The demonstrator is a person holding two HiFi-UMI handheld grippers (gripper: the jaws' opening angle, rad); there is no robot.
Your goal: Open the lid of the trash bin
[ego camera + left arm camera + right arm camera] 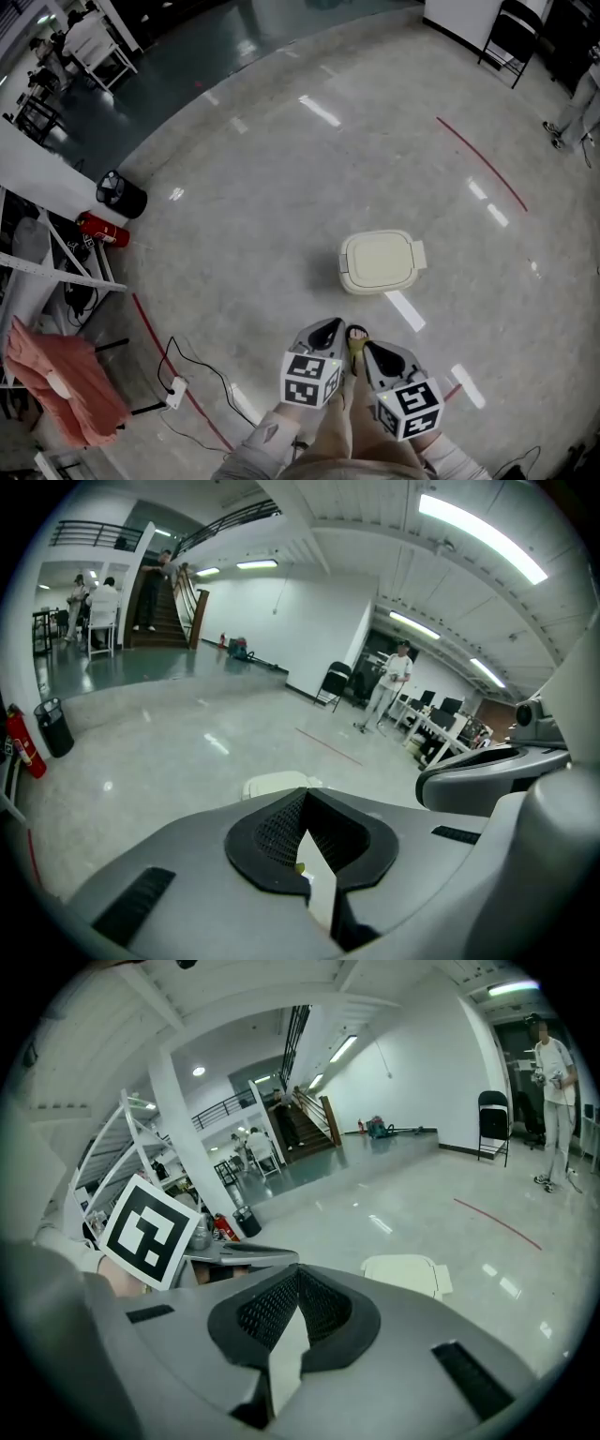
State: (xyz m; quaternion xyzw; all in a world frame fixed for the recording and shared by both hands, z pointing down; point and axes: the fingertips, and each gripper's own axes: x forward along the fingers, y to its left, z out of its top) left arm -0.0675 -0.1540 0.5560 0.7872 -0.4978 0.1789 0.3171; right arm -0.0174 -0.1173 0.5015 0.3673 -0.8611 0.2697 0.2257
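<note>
Both grippers hang well short of the trash bin [378,261], which stands on the glossy floor ahead of them and below, its cream lid [380,253] down flat. The left gripper [328,324] has its jaws together with nothing between them, and so does the right gripper [369,347]. Through each gap only floor shows.

The risks lie in the approach. With the jaws closed, neither gripper can take an edge of the lid. Arriving like that would probably mean a push rather than a grip, and a bin this light-looking may skate away on the polished floor or tip over.

A tab [418,253] juts from the far-right side of the lid as seen from the grippers (whether it is the hinge or the lifting lip cannot be told from here). Prying at the hinge side would lift the whole bin instead of the lid.

One gripper steadying the body while the other lifts would guard against that — otherwise the bin may simply ride up with the lid.
</note>
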